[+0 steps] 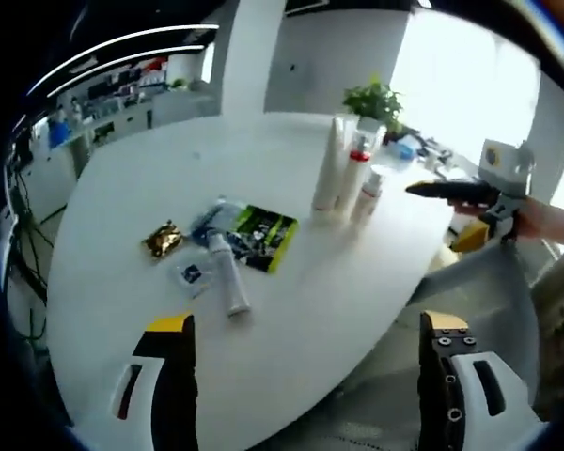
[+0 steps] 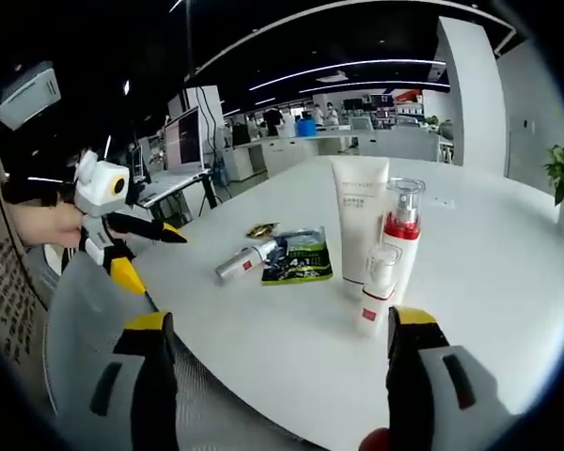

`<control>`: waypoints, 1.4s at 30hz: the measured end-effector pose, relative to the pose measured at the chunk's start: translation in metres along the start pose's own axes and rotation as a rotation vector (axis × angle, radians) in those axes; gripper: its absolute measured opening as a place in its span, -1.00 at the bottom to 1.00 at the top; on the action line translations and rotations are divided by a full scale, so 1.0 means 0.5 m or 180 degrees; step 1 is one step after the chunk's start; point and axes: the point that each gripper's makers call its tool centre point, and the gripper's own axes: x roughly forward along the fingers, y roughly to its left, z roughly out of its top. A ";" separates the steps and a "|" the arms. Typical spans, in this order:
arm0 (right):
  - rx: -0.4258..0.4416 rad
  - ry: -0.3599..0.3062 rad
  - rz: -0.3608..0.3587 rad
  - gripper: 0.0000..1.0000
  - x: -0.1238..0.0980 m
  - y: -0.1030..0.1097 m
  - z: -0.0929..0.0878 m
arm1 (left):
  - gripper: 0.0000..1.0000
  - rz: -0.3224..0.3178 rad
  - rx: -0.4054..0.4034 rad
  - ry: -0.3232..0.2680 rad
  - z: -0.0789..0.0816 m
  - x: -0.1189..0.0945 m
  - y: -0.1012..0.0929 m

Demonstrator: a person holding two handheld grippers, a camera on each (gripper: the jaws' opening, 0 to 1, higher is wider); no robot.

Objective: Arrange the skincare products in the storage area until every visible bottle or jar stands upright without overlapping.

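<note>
Three products stand upright in a tight group on the white table [image 1: 122,197]: a tall white tube [image 1: 329,174] [image 2: 360,221], a red-banded pump bottle [image 1: 355,178] [image 2: 398,240] and a small clear bottle [image 1: 368,195] [image 2: 374,287]. A white bottle [image 1: 227,272] [image 2: 244,261] lies on its side beside a green-black sachet [image 1: 263,235] [image 2: 299,258], a blue sachet [image 1: 193,274] and a gold packet [image 1: 163,240] [image 2: 261,228]. My left gripper [image 1: 305,376] [image 2: 136,230] is open near the table's edge, holding nothing. My right gripper [image 2: 282,366] [image 1: 451,191] is open too, off the table, just short of the standing group.
A potted plant [image 1: 374,99] stands behind the upright products. The round table's edge [image 2: 216,348] runs close in front of both grippers, with grey floor below. A hand [image 2: 47,225] holds the left gripper. Desks and screens fill the far background.
</note>
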 end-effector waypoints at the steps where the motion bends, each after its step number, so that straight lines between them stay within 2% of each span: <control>1: 0.0005 -0.0003 -0.0002 0.92 -0.001 0.001 0.000 | 0.94 0.0026 -0.0008 -0.0009 -0.002 -0.004 0.002; 5: 0.0053 -0.0068 -0.0004 0.96 -0.007 0.009 0.009 | 0.94 0.0107 -0.0095 -0.0076 -0.008 -0.025 0.007; 12: 0.0110 -0.0126 -0.0036 0.99 -0.012 0.016 0.011 | 0.94 0.0251 -0.0173 -0.0055 -0.034 -0.046 0.029; 16: 0.0118 -0.0092 -0.0043 0.99 -0.010 0.018 0.004 | 0.94 0.0276 -0.0152 -0.0084 -0.023 -0.045 0.025; 21: 0.0121 -0.0068 -0.0045 0.96 -0.008 0.022 0.002 | 0.94 0.0252 -0.0163 -0.0066 -0.026 -0.042 0.022; 27: 0.0221 -0.0058 -0.0075 0.96 -0.010 0.015 -0.003 | 0.94 0.0242 -0.0139 0.0012 -0.023 -0.031 0.016; 37: 0.0144 0.0016 -0.0056 0.93 -0.007 0.019 -0.012 | 0.93 0.0188 -0.0081 0.0166 -0.010 -0.007 0.020; 39: 0.0151 0.0069 -0.0068 0.93 -0.008 0.017 -0.020 | 0.89 0.0174 -0.0081 0.0308 -0.013 0.003 0.027; 42: 0.0147 0.0068 -0.0076 0.93 -0.008 0.016 -0.020 | 0.89 0.0152 -0.0061 0.0391 -0.013 0.014 0.032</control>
